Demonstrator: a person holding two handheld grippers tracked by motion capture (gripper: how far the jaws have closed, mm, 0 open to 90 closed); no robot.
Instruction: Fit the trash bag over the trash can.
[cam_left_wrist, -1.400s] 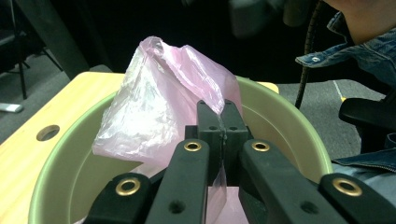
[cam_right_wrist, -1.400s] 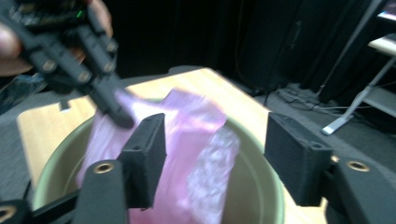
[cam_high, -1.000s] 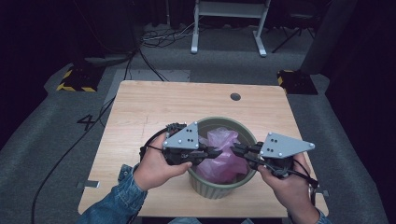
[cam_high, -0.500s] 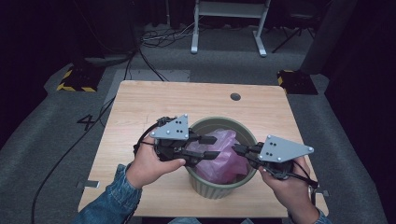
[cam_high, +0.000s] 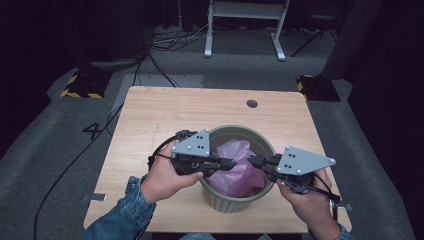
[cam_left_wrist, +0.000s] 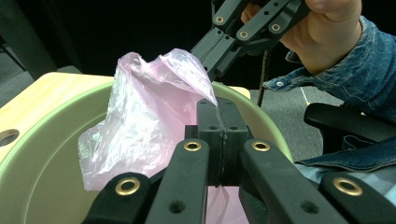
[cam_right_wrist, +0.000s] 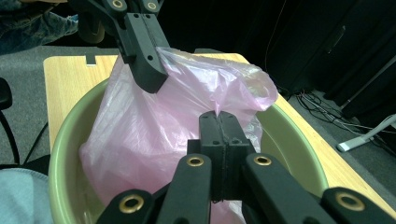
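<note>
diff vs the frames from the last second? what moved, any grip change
The left gripper shifted and retook its hold: its jaws opened, then closed again, now pinching the pink bag. The right gripper stayed clamped on the bag; the green bin stayed put.

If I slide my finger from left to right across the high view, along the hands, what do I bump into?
Left hand → left tool → pink plastic bag → right tool → right hand.

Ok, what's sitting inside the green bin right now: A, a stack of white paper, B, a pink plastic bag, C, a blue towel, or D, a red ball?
B: a crumpled pink plastic bag fills the green bin, pinched by both the left gripper and the right gripper.
</note>
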